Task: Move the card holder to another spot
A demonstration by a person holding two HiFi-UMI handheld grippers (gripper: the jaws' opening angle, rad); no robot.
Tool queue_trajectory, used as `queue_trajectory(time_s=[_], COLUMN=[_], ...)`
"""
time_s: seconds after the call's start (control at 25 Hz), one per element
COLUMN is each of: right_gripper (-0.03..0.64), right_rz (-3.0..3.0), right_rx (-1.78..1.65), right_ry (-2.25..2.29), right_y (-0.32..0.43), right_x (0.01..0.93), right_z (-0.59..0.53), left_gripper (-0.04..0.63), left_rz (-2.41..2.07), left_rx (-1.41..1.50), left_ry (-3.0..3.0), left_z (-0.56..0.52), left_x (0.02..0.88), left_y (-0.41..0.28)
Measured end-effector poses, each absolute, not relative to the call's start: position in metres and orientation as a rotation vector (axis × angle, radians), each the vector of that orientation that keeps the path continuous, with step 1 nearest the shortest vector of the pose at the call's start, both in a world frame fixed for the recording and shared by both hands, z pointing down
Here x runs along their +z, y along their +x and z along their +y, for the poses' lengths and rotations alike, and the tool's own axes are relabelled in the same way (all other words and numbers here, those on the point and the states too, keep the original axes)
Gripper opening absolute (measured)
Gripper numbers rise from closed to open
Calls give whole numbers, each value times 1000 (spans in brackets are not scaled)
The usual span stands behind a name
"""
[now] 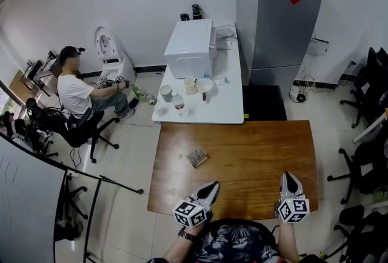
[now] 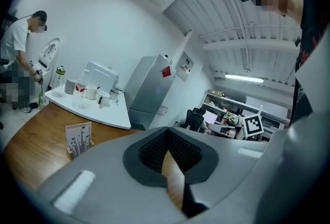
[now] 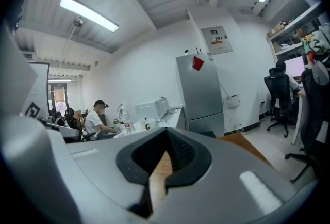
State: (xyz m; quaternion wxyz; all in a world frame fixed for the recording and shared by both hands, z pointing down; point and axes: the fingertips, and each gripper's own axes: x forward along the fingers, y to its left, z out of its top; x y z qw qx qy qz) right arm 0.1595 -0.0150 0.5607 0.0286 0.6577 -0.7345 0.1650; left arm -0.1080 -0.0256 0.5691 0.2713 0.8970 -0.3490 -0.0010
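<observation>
The card holder (image 1: 196, 157) is a small wooden stand with a printed card, left of centre on the brown wooden table (image 1: 254, 159). In the left gripper view the card holder (image 2: 78, 139) stands upright ahead and to the left of the jaws. My left gripper (image 1: 210, 188) rests at the table's near edge, shut and empty, a short way in front of the holder. My right gripper (image 1: 288, 181) sits at the near right edge, also shut with nothing in it. The holder does not show in the right gripper view.
A white table (image 1: 224, 101) abuts the far edge, carrying a white box appliance (image 1: 190, 48), cups and a bottle. A grey fridge (image 1: 280, 19) stands behind. A person (image 1: 82, 93) sits at the far left. Office chairs (image 1: 367, 165) line the right side.
</observation>
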Motion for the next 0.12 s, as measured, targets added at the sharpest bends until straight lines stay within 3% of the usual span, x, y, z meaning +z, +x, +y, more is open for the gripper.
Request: queue_trajectory(time_s=[0.12], right_gripper=[0], right_rz=[-2269], right_rx=[509], right_ry=[2027], right_y=[161], right_x=[560], right_z=[-16], left_gripper=[8], left_rz=[-938], left_rx=[0], left_ry=[2424], left_z=[-26], left_x=[567], left_y=[-104])
